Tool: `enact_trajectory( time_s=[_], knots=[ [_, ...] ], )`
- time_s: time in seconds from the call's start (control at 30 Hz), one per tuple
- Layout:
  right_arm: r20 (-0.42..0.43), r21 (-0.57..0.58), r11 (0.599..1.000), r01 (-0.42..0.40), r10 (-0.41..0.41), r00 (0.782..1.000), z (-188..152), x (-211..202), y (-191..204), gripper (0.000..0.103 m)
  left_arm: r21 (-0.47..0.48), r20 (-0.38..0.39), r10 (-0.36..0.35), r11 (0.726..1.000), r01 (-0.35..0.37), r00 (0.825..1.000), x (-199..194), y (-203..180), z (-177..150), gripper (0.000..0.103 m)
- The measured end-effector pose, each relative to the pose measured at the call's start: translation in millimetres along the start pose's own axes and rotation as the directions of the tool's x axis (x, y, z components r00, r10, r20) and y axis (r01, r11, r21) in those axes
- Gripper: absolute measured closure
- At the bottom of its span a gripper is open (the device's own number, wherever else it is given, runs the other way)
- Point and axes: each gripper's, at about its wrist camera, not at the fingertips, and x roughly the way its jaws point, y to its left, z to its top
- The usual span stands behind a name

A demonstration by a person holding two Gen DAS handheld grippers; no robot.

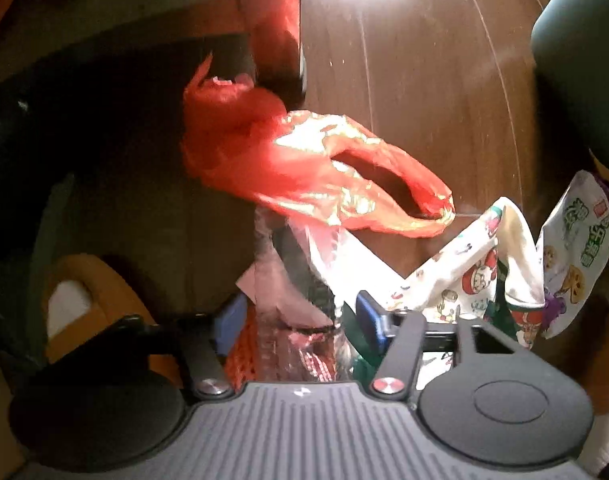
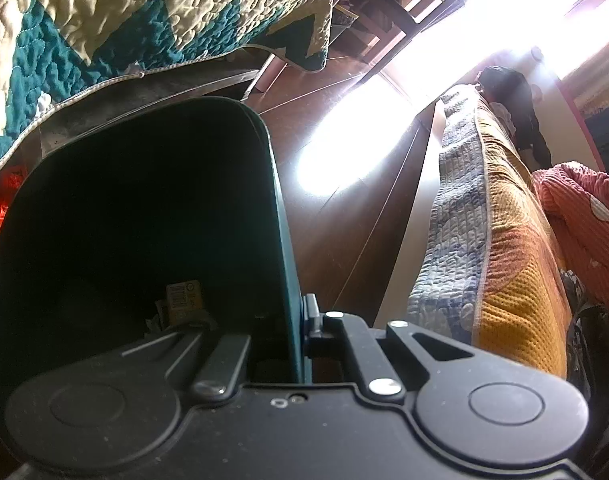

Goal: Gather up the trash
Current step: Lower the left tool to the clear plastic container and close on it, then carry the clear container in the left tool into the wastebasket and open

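While a bunch of wrappers (image 1: pixel 300 304) is clamped between the blue pads (image 1: pixel 368 316) of the left gripper (image 1: pixel 300 320), a red bag (image 1: pixel 304 168) hangs from it above the floor (image 1: pixel 424 80), probably to be carried to the bin (image 2: pixel 144 208). The bin wall is pinched by the closed right gripper (image 2: pixel 300 332), seemingly to keep it steady. A printed packet (image 1: pixel 504 264) lies beside. Beds (image 2: pixel 484 240) narrow the way.
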Motion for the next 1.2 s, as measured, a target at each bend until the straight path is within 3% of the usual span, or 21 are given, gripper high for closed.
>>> enact_trajectory(
  time_s=[0.17, 0.37, 0.63, 0.83, 0.97, 1.2],
  knots=[
    [-0.002, 0.005, 1.000, 0.000, 0.000, 1.000, 1, 1, -2, 0.099, 0.003, -0.018, 0.011, 1.000, -0.011, 1.000, 3, -2, -3, 0.062],
    [-0.002, 0.004, 1.000, -0.001, 0.001, 1.000, 0, 0, -2, 0.099, 0.024, -0.030, 0.022, 0.999, -0.021, 0.999, -20, -3, -1, 0.063],
    [-0.003, 0.007, 1.000, 0.004, -0.004, 1.000, 0, 1, -3, 0.099, 0.085, -0.024, -0.072, 0.994, 0.073, 0.997, -78, -1, -3, 0.063],
    [-0.002, 0.006, 1.000, 0.005, -0.005, 1.000, -1, 1, -2, 0.099, 0.178, -0.008, -0.158, 0.971, 0.157, 0.987, -130, -10, -23, 0.063],
    [-0.001, 0.005, 1.000, 0.005, -0.005, 1.000, -1, 0, -2, 0.099, 0.229, 0.027, -0.281, 0.936, 0.268, 0.959, -172, -24, -34, 0.063],
    [-0.006, 0.000, 1.000, 0.005, -0.005, 1.000, 1, 0, 0, 0.099, 0.276, 0.158, -0.449, 0.875, 0.398, 0.879, -244, -59, -22, 0.063]
  ],
)
